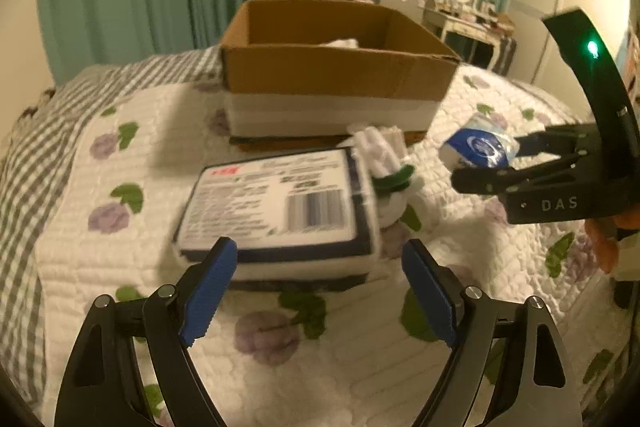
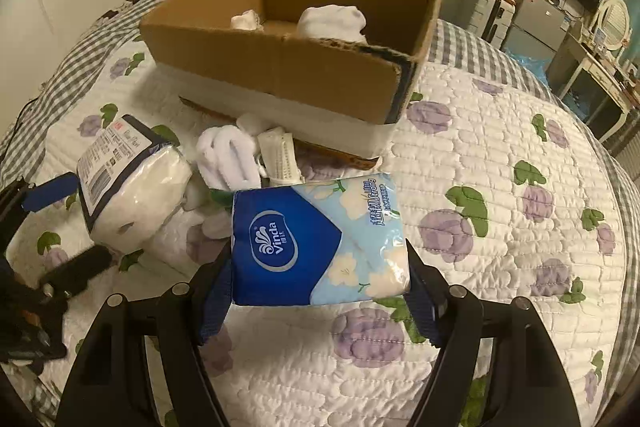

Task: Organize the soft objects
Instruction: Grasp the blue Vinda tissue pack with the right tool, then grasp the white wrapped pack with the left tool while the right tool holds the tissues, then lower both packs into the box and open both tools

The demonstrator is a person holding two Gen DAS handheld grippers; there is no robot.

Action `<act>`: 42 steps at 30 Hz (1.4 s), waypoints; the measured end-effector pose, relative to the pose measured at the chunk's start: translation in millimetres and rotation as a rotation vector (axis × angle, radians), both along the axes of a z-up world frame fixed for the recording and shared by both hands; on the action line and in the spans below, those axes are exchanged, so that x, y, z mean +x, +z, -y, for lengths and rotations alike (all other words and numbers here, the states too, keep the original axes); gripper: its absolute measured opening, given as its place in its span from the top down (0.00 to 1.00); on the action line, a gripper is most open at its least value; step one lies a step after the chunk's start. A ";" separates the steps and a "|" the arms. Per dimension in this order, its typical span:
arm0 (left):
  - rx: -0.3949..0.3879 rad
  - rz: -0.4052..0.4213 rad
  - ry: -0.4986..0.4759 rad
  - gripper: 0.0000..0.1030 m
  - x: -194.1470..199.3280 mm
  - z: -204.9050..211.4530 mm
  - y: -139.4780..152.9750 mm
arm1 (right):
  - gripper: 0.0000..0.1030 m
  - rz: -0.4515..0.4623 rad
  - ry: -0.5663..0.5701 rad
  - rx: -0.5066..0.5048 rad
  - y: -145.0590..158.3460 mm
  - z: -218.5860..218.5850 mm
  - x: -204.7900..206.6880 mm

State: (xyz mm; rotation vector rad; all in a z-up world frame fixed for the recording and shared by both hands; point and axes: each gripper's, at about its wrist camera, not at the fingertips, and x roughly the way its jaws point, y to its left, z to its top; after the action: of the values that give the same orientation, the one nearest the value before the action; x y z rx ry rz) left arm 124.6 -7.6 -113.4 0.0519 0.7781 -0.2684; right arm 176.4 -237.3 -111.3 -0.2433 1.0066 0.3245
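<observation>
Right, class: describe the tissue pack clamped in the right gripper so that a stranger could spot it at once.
Start at the cardboard box on the quilted floral bedspread. In front of it, the right gripper holds the tissue pack between its fingers. Unlike the bigger barcode-labelled pack and white socks nearby, it is blue with a Vinda logo and pale flowers.

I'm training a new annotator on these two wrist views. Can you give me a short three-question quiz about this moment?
1. True or false: the right tool is shut on the blue Vinda tissue pack.
2. Which does the open left tool face? A) the mirror B) the large tissue pack with a barcode label C) the TV
3. Fill in: the white soft items already put away lie inside the cardboard ____.

Key: 1 true; 2 B; 3 box.
</observation>
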 end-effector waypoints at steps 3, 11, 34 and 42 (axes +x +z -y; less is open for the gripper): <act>0.062 0.022 -0.013 0.18 3.3 11.6 -0.7 | 0.28 0.006 -0.003 0.004 -0.4 -5.6 1.4; 0.204 0.012 -0.005 0.18 31.3 15.3 -26.2 | 0.28 0.002 -0.006 0.013 0.6 -4.6 0.5; 0.112 0.095 -0.038 0.63 2.7 -7.0 61.9 | 0.28 0.120 0.013 0.130 56.3 -11.3 -14.8; 0.097 0.254 -0.053 0.62 22.1 5.1 140.6 | 0.28 0.273 0.019 0.194 121.4 -11.0 -0.5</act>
State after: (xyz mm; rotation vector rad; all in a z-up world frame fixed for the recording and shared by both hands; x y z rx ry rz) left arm 146.6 -12.7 27.2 0.1953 0.5371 -0.2681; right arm 176.0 -226.3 10.2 -0.1173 0.6991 0.3918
